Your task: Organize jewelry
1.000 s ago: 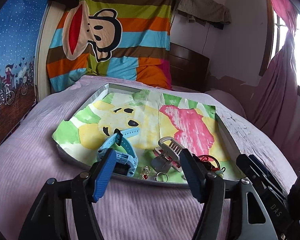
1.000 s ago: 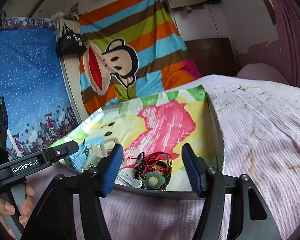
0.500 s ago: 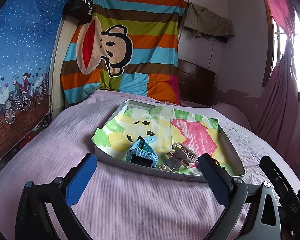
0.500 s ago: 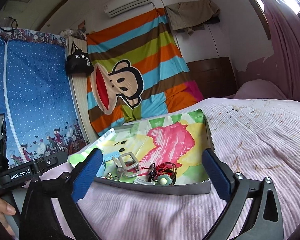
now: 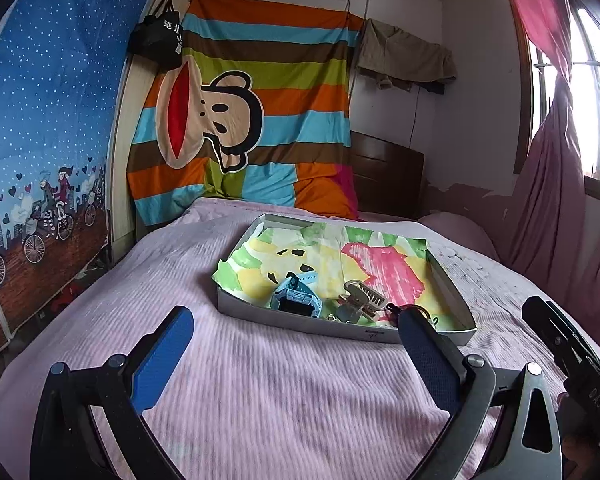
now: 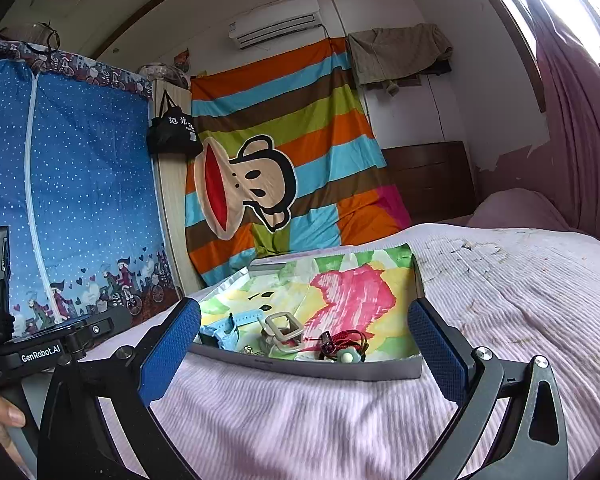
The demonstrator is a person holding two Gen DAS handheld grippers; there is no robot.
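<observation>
A shallow grey tray lined with a colourful painted sheet lies on the pink bed; it also shows in the right wrist view. Along its near edge lie a blue watch, a beige hair claw clip, a red cord bracelet with a pale green flower charm, and small trinkets. My left gripper is open and empty, held back from the tray above the bedspread. My right gripper is open and empty, just in front of the tray's near wall.
The pink ribbed bedspread fills the foreground. A striped monkey-print cloth hangs at the headboard. A blue printed wardrobe stands on the left, a pink curtain and window on the right. The left gripper's body shows at left.
Both grippers have pulled back and up from the tray and their jaws have opened wide. The items in the tray lie as before.
</observation>
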